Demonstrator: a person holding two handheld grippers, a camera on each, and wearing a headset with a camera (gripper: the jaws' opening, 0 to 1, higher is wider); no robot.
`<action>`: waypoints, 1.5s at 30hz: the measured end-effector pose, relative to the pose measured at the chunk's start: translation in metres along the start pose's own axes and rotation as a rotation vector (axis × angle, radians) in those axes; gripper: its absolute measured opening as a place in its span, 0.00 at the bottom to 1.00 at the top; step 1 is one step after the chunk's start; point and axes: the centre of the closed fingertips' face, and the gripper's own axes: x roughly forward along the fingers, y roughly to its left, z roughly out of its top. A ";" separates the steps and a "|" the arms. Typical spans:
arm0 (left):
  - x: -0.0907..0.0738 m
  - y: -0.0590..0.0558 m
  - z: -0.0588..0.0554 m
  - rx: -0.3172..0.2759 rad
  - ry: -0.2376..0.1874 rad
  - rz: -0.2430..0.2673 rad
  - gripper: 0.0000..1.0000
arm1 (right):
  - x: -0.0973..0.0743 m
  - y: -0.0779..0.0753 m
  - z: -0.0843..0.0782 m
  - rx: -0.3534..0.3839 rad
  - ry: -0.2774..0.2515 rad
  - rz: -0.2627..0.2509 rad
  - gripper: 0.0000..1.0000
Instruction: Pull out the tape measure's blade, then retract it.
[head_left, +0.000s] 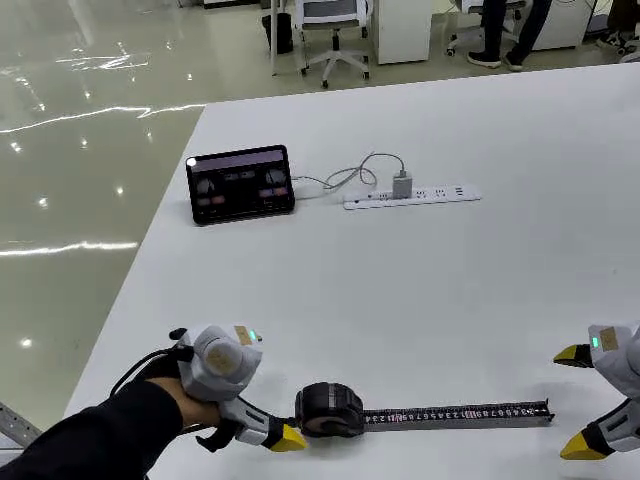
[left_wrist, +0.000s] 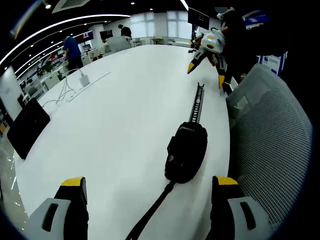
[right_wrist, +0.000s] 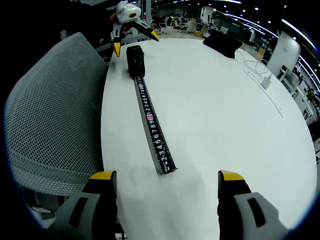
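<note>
- The tape measure (head_left: 330, 409) lies on the white surface (head_left: 450, 290), close to its near edge. Its blade (head_left: 455, 413) is drawn out flat toward the right gripper (head_left: 576, 400), so the pull-out looks done.
- What is left, by my judgement, is the retraction (the printed scale lies exposed along the whole run).
- The left gripper (left_wrist: 150, 182) has its fingers spread. The case sits just ahead between them, untouched as far as I can tell.
- The right gripper's fingers are spread too. The blade's hooked end (right_wrist: 169, 170) rests just ahead of them, free and not pinched.
- The near edge runs just beside the tape, with a mesh chair (right_wrist: 55, 110) beyond it, so there is little margin on that side.
- Toward the far side the surface is bare. The tablet (head_left: 240, 183) and power strip (head_left: 412, 196) stand well apart from the work.
</note>
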 end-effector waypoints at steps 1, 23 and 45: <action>-0.003 0.005 0.001 -0.003 -0.030 0.029 1.00 | -0.001 -0.001 0.004 0.012 -0.033 -0.018 0.80; -0.054 -0.005 -0.028 -0.292 -0.184 0.203 1.00 | -0.049 0.019 -0.024 0.347 -0.235 -0.270 1.00; -0.055 -0.030 -0.030 -0.340 -0.206 0.190 1.00 | -0.069 0.022 -0.037 0.402 -0.274 -0.310 1.00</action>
